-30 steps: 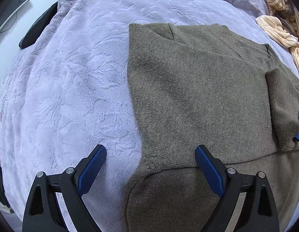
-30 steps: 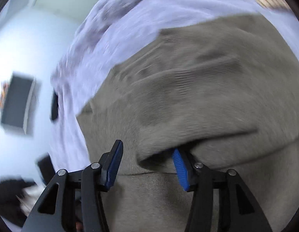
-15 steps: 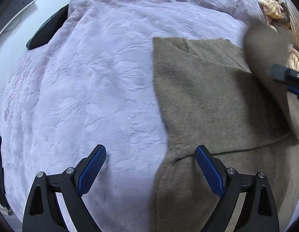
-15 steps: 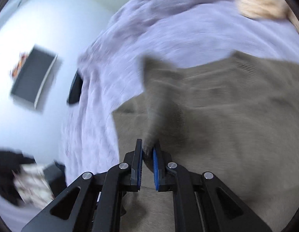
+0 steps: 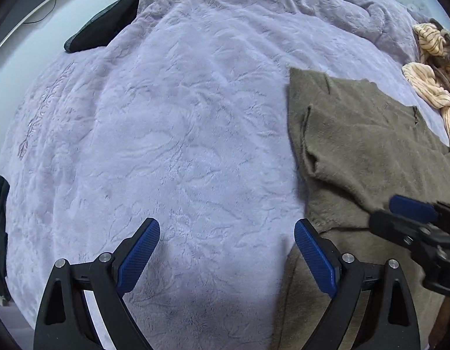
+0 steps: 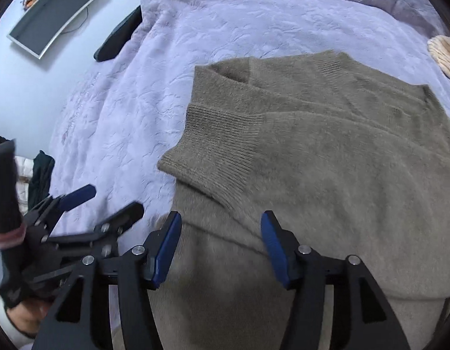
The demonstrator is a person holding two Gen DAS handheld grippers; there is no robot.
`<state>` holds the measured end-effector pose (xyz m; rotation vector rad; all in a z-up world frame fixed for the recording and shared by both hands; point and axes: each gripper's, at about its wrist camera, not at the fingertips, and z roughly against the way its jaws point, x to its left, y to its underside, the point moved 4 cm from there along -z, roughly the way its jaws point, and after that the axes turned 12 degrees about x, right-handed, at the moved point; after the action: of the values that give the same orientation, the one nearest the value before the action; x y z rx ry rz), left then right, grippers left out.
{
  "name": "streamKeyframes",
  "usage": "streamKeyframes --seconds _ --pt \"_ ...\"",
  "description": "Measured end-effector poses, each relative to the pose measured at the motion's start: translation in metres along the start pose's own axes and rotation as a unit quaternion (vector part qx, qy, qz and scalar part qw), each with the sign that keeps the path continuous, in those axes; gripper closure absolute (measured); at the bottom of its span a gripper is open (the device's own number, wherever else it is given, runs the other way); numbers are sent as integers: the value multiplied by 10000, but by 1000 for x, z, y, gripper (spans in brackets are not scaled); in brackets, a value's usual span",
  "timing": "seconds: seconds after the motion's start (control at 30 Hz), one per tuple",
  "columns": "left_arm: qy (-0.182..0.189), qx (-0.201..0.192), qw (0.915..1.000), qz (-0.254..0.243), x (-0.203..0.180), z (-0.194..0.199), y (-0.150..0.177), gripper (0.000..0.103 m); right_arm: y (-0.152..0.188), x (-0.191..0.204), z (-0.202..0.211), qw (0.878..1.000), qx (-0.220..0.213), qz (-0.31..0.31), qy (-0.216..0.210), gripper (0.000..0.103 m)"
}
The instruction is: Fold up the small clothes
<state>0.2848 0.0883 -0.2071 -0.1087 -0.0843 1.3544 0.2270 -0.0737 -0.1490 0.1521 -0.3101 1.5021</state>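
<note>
Having just opened, the right gripper (image 6: 220,243) hovers empty over the olive sweater (image 6: 327,151), its ribbed cuff (image 6: 222,134) ahead, laid across for folding; left gripper (image 5: 226,258) gapes empty above the lavender blanket (image 5: 172,134).

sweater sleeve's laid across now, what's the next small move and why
Probably bring both open grippers to the sweater's near edge and fold it up toward the collar. The right gripper has just been opening, nothing between its pads, and the ribbed cuff lies across the body. The left gripper hovers open over the lilac blanket, off the sweater.
</note>
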Motion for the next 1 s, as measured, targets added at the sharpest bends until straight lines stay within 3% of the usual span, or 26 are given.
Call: streamKeyframes --seconds 0.1,0.17,0.27,0.4,0.43,0.53,0.7,0.77,0.87,1.0 --pt "82 -140 9998 -117 -12 11 -11 9 17 -37 29 9977 -216 -616 -156 42" --pt "134 -180 9996 -182 -22 13 -20 9 41 -85 54 9874 -476 -1480 -292 42" --pt "203 -84 9996 -151 -34 3 -33 9 85 -163 85 9545 -818 -2837 -422 42" --pt "212 -5 9997 -87 -50 -4 -40 9 124 -228 91 9197 -862 -3786 -582 42" --pt "185 7 9998 -113 -55 -5 -40 9 127 -240 89 9125 -889 -3919 -769 42" --pt "89 38 9996 -281 -71 -11 -41 9 120 -252 87 9066 -1167 -3876 -1191 44" --pt "-76 162 9991 -397 -86 -28 -36 9 123 -268 89 8859 -1634 -4084 -1473 44" --pt "-84 135 9990 -426 -91 -30 -35 9 130 -278 84 8787 -1628 -4228 -1504 47" --pt "-200 158 9983 -522 -95 -33 -33 9 138 -287 74 8785 -1484 -4286 -1502 53" --pt "-194 169 9983 -529 -90 -18 -33 9 146 -281 79 8747 -1300 -4343 -1712 50"
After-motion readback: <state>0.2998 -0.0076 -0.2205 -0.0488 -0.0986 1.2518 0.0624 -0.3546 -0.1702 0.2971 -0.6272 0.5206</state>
